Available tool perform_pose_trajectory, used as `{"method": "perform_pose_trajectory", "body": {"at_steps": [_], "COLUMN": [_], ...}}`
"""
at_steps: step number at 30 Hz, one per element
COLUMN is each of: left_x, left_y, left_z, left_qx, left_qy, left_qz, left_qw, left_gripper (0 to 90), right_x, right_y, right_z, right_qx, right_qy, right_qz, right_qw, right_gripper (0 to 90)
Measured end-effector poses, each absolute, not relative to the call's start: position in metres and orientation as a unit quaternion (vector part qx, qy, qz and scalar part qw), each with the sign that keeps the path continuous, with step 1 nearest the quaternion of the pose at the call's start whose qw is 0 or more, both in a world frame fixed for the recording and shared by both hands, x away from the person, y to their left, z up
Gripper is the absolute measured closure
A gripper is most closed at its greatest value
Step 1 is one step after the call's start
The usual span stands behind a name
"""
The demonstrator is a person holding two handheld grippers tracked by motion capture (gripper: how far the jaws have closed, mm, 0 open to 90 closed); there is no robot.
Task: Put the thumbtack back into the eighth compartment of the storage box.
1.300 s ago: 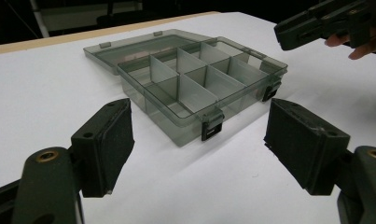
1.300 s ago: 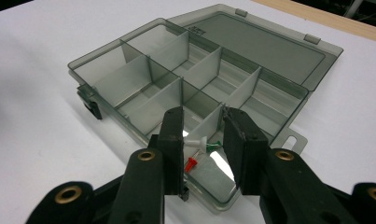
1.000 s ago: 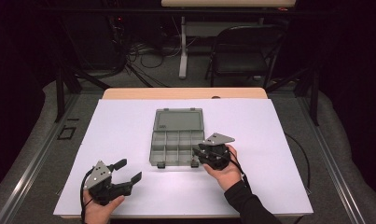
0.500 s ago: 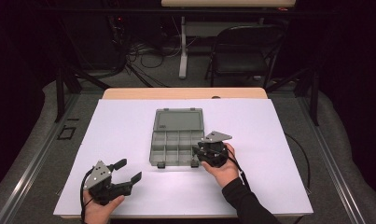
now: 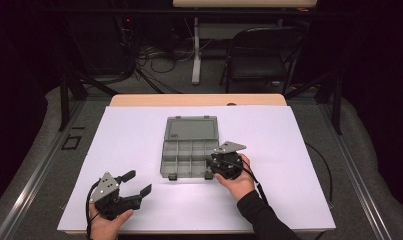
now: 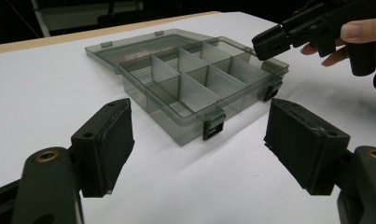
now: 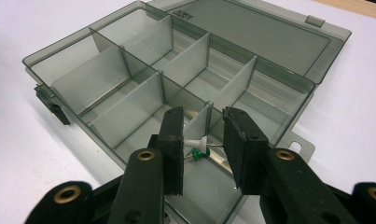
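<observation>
A smoky grey compartment box [image 5: 181,160] lies open mid-table, its lid [image 5: 191,128] folded flat behind it. My right gripper [image 5: 210,165] hovers over the box's near right corner. In the right gripper view its jaws [image 7: 203,128] stand a little apart, holding nothing. Below them a white pushpin [image 7: 193,141] and a green pushpin [image 7: 199,153] lie on the compartment floor. The other compartments [image 7: 129,93] look bare. My left gripper [image 5: 139,182] rests open near the table's front left, aimed at the box [image 6: 195,98]. In its own view it [image 6: 199,123] grips nothing, and the right gripper [image 6: 269,42] shows beyond.
White paper [image 5: 289,150] covers the table, with open room to the box's left and right. Two black latches [image 6: 213,128] hang from the box's front wall. A chair [image 5: 259,60] and cables sit beyond the far edge.
The right gripper has barely shifted over the box's near right corner. The left gripper has stayed where it was.
</observation>
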State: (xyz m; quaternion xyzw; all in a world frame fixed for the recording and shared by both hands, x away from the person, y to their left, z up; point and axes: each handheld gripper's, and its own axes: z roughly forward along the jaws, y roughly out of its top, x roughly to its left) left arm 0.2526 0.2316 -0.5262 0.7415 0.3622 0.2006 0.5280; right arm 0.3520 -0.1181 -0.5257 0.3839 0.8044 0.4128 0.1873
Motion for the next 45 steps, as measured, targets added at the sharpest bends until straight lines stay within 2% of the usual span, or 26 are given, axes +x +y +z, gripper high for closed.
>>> {"method": "perform_pose_trajectory", "body": {"at_steps": [10, 16, 25, 38, 45], "left_x": [0.253, 0.253, 0.253, 0.253, 0.254], "left_y": [0.231, 0.231, 0.231, 0.231, 0.231], "left_z": [-0.526, -0.526, -0.526, -0.527, -0.527], "left_qx": [0.742, 0.742, 0.743, 0.742, 0.743], "left_qy": [0.362, 0.361, 0.361, 0.363, 0.363], "left_qz": [0.201, 0.200, 0.199, 0.202, 0.201], "left_qw": [0.527, 0.528, 0.527, 0.526, 0.526], "left_gripper": [23.0, 23.0, 23.0, 23.0, 23.0], "right_x": [0.348, 0.348, 0.349, 0.327, 0.311], "right_y": [-0.116, -0.116, -0.120, -0.130, -0.139], "right_z": [-0.526, -0.526, -0.524, -0.504, -0.496], "right_qx": [0.378, 0.380, 0.389, 0.377, 0.368], "right_qy": [0.812, 0.811, 0.804, 0.789, 0.781], "right_qz": [0.405, 0.403, 0.407, 0.441, 0.459], "right_qw": [0.184, 0.184, 0.189, 0.202, 0.212], "right_gripper": [65.2, 59.7, 42.8, 33.7, 31.5]}}
